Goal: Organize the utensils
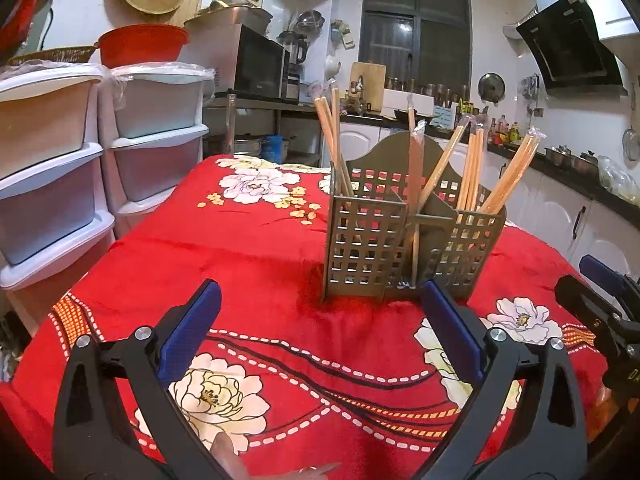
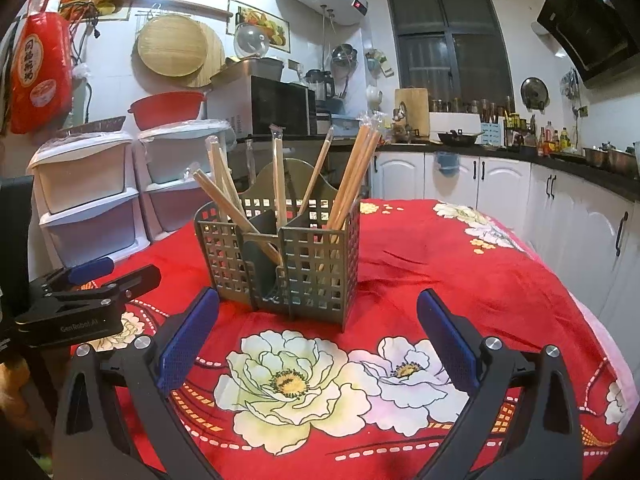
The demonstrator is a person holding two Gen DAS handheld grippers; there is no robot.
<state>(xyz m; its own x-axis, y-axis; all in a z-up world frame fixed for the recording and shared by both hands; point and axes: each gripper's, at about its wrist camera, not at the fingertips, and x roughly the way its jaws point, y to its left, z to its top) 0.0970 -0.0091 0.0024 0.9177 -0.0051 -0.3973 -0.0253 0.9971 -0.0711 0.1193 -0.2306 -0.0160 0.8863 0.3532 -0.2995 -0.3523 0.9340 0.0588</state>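
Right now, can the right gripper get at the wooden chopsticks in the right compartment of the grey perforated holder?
Probably yes: the right gripper is open, the holder is just ahead, and the chopsticks stick up unobstructed.

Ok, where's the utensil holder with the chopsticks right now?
The utensil holder stands upright on the red floral tablecloth, mid-table, just ahead of both open grippers: right of centre in the left wrist view, left of centre in the right wrist view, chopsticks sticking up from its compartments.
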